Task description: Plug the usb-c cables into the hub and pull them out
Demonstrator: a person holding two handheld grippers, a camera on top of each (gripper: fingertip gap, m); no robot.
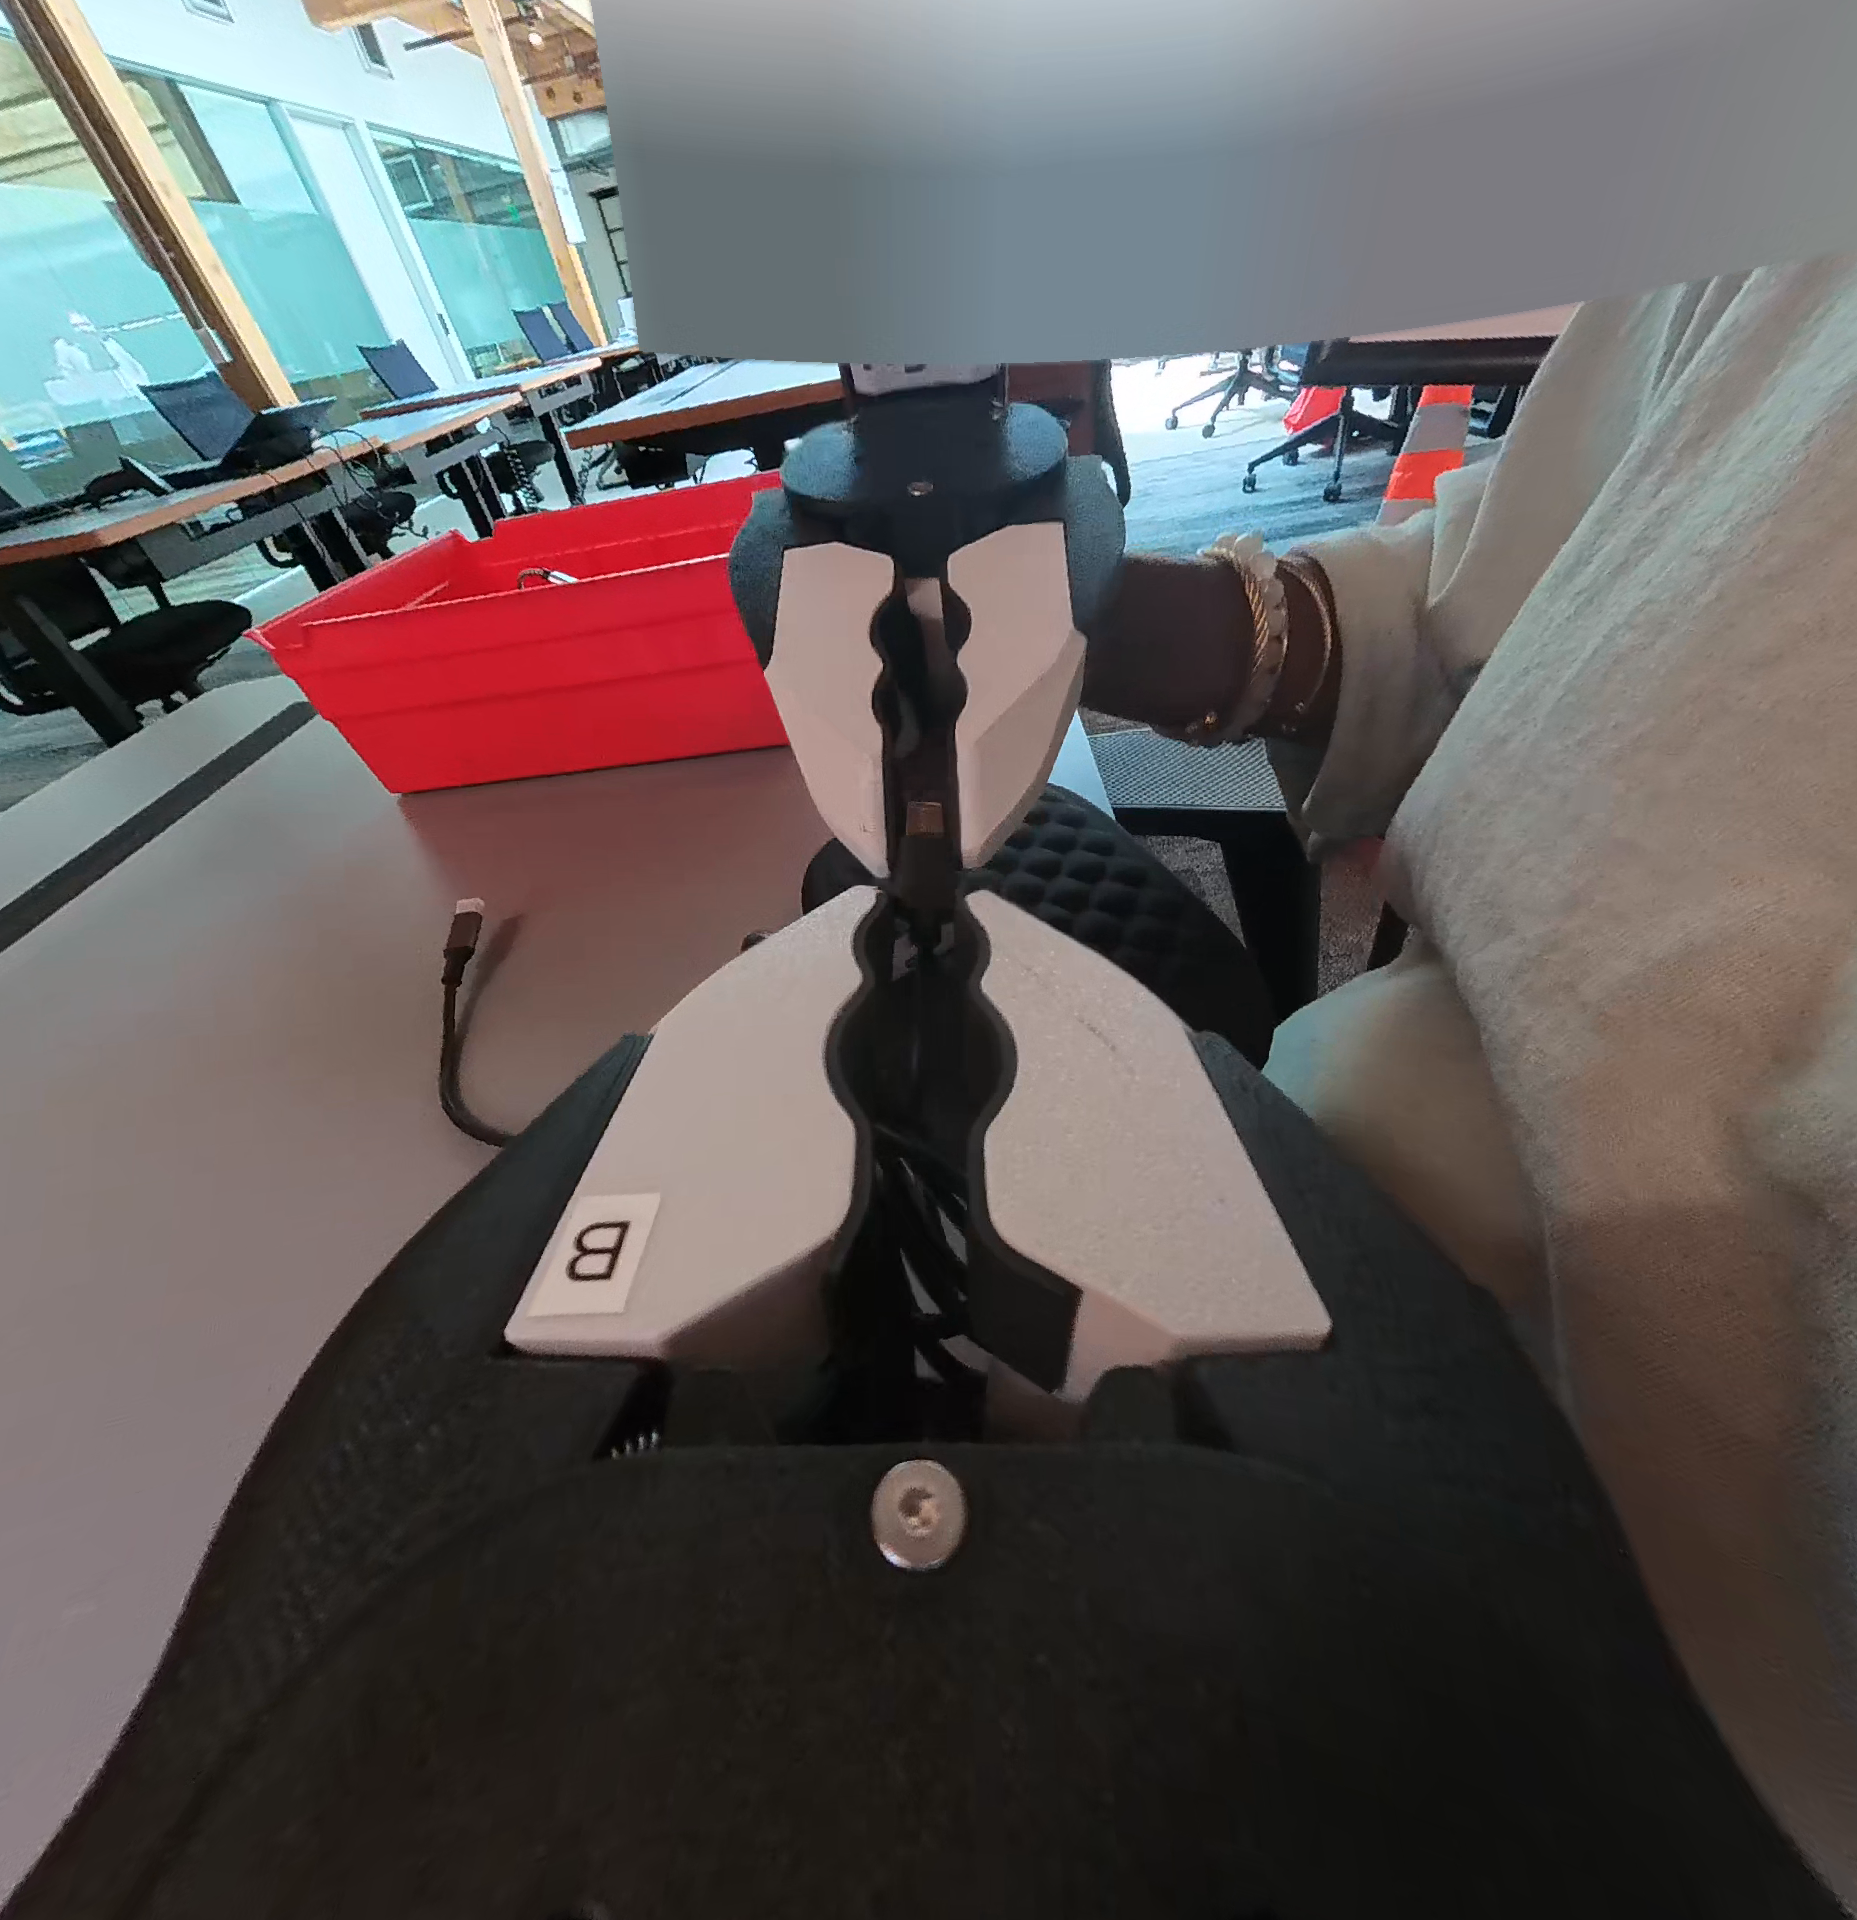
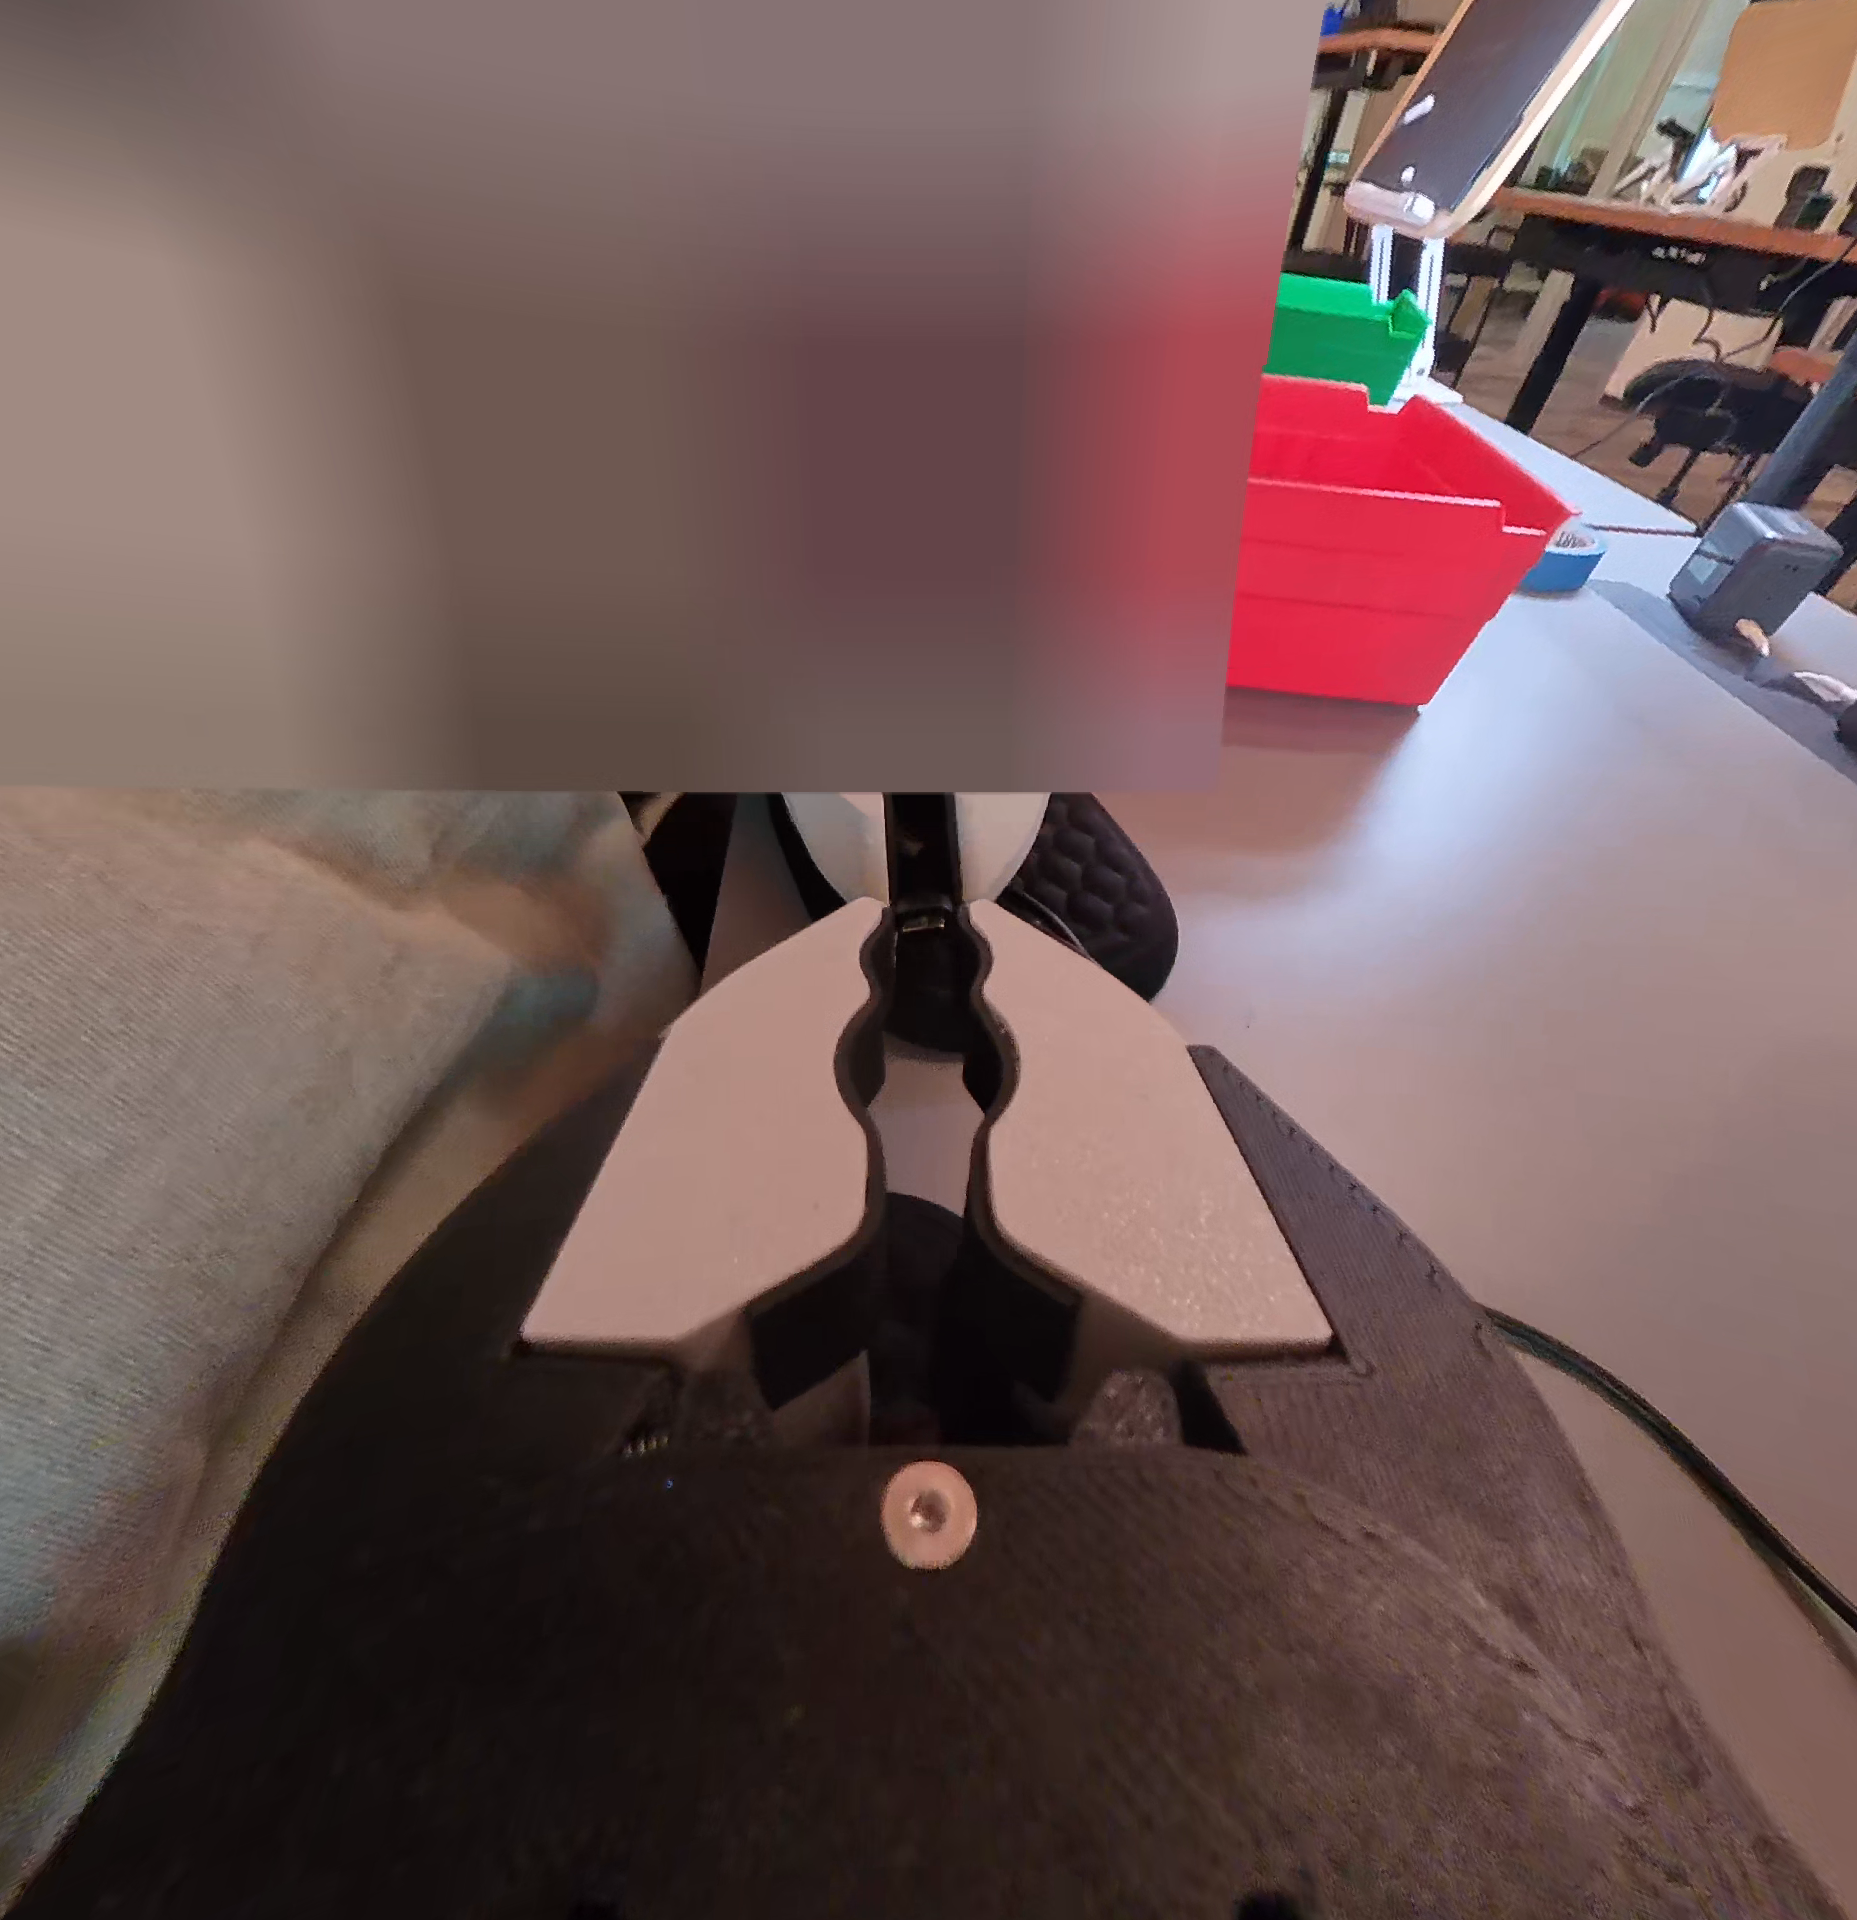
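Both grippers meet tip to tip above the desk [image 1: 228, 1143]. Left gripper [image 1: 919, 914] has its fingers pinched on a black usb-c cable [image 1: 919, 878], plug poking forward. Right gripper [image 2: 926, 914] is clamped on something small and dark with a metallic end; can't tell if that's the hub. A spare cable [image 1: 456, 997] lies loose on the desk. Red bin [image 1: 529, 665] behind holds something metallic and looped; green bin [image 2: 1339, 332] contents hidden.

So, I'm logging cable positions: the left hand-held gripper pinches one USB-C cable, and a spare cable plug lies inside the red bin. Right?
Not quite. The left hand-held gripper does pinch a USB-C cable, but the spare cable plug lies on the grey table, outside the red bin. The left wrist view shows it.
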